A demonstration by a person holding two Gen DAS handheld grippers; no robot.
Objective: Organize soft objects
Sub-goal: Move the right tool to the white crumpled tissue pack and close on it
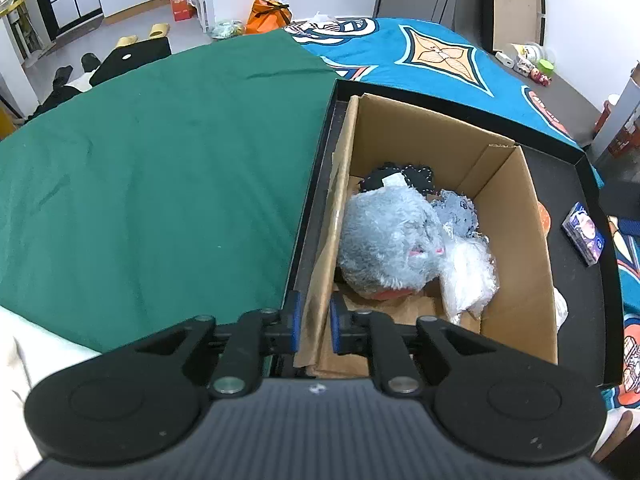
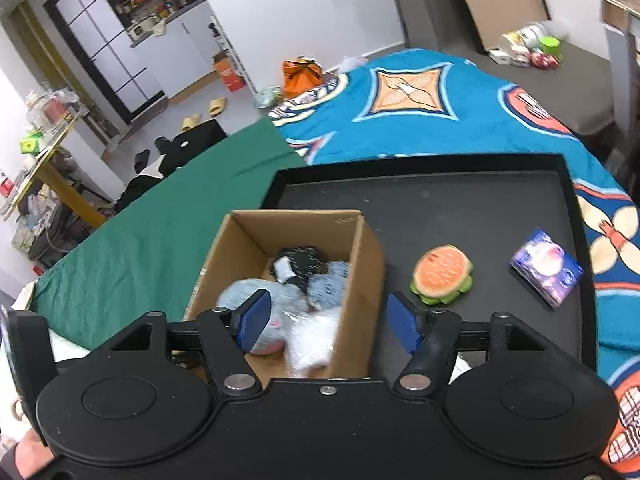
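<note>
Now left tool (image 1: 314, 326) pinching box (image 1: 516, 216) flap; right tool (image 2: 328, 322) wide, empty, above box. Plush (image 1: 384, 240), bag (image 1: 468, 276) inside; burger toy (image 2: 442, 274), packet (image 2: 546, 266) outside on tray (image 2: 440, 200). Risk: flap tears or slips, box tips.

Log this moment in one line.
left gripper: shut on box flap | right gripper: open, empty | burger toy: on tray

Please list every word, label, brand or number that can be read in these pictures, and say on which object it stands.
No text can be read for certain.
Purple packet: it carries print, too blurred to read.
Orange box on the floor: white lettering, too small to read.
Cardboard box: faint mark on the rim, unreadable.
</note>
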